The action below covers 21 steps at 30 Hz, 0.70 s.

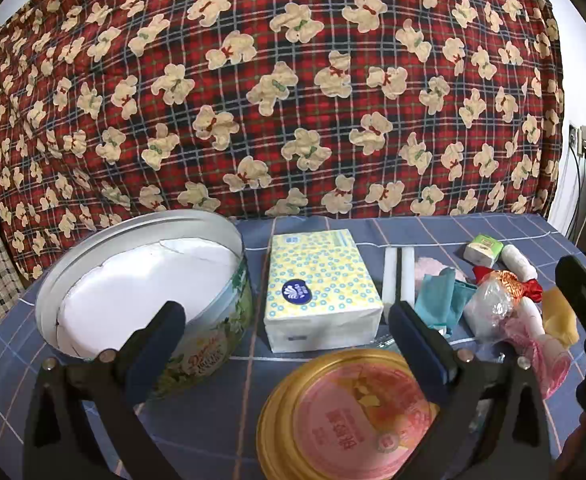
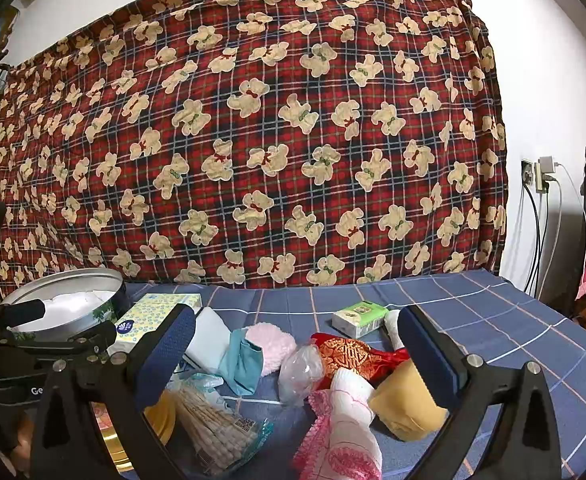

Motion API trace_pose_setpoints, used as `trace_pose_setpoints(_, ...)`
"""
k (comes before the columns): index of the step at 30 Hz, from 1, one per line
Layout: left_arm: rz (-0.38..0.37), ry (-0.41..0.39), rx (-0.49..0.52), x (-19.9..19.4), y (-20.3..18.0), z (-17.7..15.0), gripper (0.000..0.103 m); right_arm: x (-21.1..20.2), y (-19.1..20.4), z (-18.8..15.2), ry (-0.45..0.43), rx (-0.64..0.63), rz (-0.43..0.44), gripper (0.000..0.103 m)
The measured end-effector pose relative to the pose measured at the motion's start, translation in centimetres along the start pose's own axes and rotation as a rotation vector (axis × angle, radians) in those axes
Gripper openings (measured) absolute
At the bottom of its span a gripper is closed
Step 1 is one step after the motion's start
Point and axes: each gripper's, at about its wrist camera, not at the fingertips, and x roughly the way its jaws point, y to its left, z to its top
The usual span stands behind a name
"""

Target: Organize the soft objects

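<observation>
Meanwhile both grippers, left point(image 1: 287, 320) and right point(image 2: 297, 342), gape (empty) above clutter.

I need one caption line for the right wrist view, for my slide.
Open right gripper hovers over a pile of soft items: pink fluffy puff, teal cloth, red brocade pouch, on a blue checked tablecloth.

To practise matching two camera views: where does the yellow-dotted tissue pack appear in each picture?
Left wrist view: tissue pack at centre, just right of the open round tin.
Right wrist view: tissue pack at lower left, right of the tin.
Shared landmark: the tin.
</observation>
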Motion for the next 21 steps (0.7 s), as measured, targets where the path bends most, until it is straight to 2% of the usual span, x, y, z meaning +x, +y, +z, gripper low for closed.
trace_pose_setpoints(3,0.000,-0.002,-0.001,-0.1,0.0,0.2,0.103,-0.1,0.0,0.1,-0.005,-0.001,-0.002,0.103)
trace_pose_setpoints(9,0.002,-0.007,0.007,-0.2,-0.1,0.3,0.103,-0.6,0.4,-0.1,-0.080,-0.025,-0.046,0.103)
trace_pose_setpoints(21,0.003,-0.011,0.014,-0.3,-0.4,0.2,0.103,-1.1,0.3,0.4,-0.081,-0.034,-0.040,0.103)
